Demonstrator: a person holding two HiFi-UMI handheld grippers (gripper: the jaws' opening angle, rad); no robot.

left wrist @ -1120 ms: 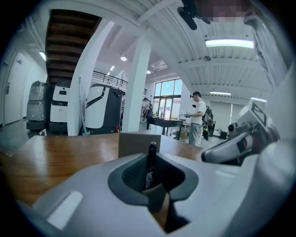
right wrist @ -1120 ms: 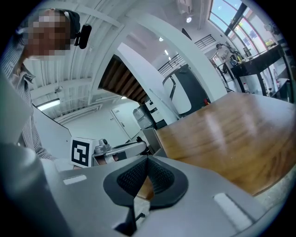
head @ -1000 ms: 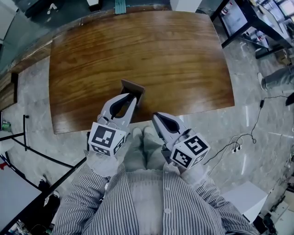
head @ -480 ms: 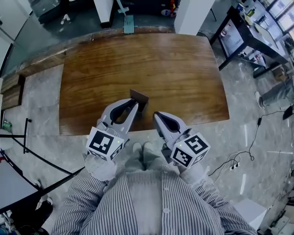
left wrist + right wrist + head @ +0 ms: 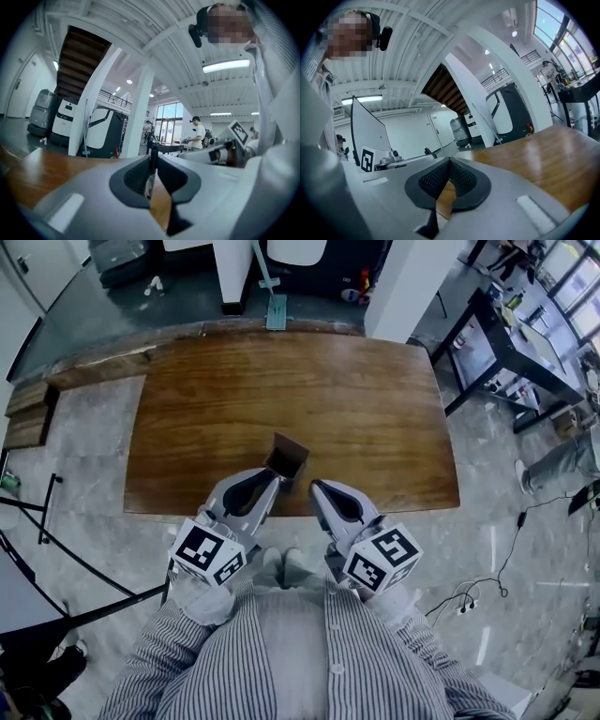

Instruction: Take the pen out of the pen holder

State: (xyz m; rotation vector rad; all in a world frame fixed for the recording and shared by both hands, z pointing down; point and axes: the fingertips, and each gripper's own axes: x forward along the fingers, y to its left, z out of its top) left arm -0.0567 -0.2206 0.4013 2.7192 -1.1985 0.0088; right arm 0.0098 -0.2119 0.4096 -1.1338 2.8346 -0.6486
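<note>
A small brown square pen holder stands near the front edge of the wooden table. My left gripper hovers just on the near side of it, level. In the left gripper view a thin dark pen stands upright between the jaws, which are shut on it. My right gripper is beside the left one, to the right of the holder, over the table's front edge. Its ribbed pads meet at the tip with nothing between them.
The table's near edge runs right under both grippers, with my striped shirt below. A black desk and a person's legs are at the right. A cable lies on the floor, and a black metal frame stands at the left.
Both grippers have risen. The left gripper's tip, at the holder's mouth a second ago, now sits nearer the table's front edge, clear of the holder. The head view shows more room beyond the table.
</note>
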